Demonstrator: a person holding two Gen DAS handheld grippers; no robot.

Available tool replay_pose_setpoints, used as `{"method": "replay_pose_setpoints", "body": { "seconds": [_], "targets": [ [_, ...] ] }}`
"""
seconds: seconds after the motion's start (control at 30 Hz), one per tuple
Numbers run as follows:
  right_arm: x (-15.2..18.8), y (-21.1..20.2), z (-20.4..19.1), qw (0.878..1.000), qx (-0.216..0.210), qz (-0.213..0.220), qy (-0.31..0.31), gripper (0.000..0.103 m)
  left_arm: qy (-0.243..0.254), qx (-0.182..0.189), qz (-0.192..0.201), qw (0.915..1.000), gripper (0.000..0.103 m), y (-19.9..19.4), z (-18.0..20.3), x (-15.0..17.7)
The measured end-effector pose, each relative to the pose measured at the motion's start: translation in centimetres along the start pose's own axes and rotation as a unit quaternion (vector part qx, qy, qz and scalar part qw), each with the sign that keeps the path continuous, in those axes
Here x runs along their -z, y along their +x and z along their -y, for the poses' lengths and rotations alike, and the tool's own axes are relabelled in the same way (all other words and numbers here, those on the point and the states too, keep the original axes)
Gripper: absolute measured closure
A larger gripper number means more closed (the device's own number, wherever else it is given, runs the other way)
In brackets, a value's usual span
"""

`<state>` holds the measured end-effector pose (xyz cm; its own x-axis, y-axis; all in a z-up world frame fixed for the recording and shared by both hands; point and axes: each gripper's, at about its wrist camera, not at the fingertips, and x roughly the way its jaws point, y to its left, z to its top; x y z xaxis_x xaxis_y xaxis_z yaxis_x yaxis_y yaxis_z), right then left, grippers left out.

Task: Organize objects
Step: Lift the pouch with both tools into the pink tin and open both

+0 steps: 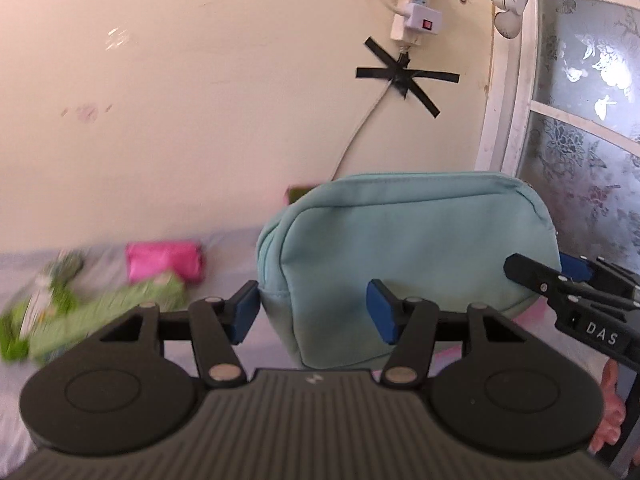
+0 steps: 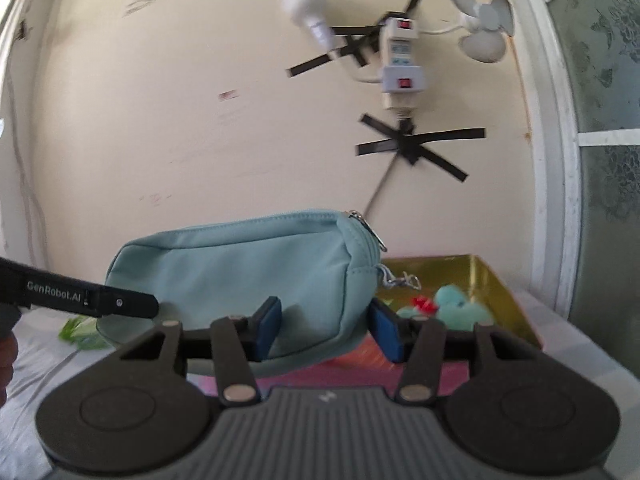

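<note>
pouch (image 1: 408, 248), teal and zipped, was held upright between both grippers above the bed sheet (image 1: 224, 248). left gripper (image 1: 316, 312) clamped its left end; right gripper (image 2: 326, 330) clamped its right end, beside a gold tin (image 2: 488, 280).

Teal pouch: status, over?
Left gripper and right gripper both clamped on teal pouch, one each end. Gold tin behind. Nothing blocking.

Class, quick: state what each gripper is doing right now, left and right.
Left gripper: closed on the left end of the teal pouch.
Right gripper: closed on the pouch's right end.
</note>
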<state>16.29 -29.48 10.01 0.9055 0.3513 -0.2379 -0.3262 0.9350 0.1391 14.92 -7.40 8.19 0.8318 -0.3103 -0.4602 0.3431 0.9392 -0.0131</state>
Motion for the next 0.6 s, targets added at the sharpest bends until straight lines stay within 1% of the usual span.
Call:
{"method": "replay_pose_setpoints", "body": {
  "seconds": [0.1,0.2,0.33,0.47,0.53,0.6],
  "targets": [
    [-0.6,2.3,1.8,1.0,0.015,-0.002,0.007,0.055,0.01,-0.006,0.0,0.9999,0.042,2.8,1.3,-1.4],
    [-0.6,4.7,3.2,0.999,0.031,-0.013,0.005,0.055,0.012,-0.012,-0.013,0.9998,0.042,5.5,2.2,-2.2],
    [-0.3,7.1,4.8,0.998,0.043,-0.047,0.01,0.055,0.018,-0.017,-0.037,0.999,0.042,8.4,3.2,-2.3],
    [-0.2,8.7,5.4,0.995,0.045,-0.089,-0.011,0.051,0.024,-0.023,-0.064,0.9974,0.041,10.4,3.7,-2.2],
    [-0.1,9.0,5.5,0.995,0.05,-0.087,-0.007,0.047,0.039,-0.038,-0.065,0.9964,0.04,11.1,4.1,-2.1],
    [0.1,8.7,5.4,0.996,0.053,-0.067,-0.001,0.03,0.051,-0.061,-0.054,0.9954,0.027,11.2,4.4,-1.8]
  ]
}}
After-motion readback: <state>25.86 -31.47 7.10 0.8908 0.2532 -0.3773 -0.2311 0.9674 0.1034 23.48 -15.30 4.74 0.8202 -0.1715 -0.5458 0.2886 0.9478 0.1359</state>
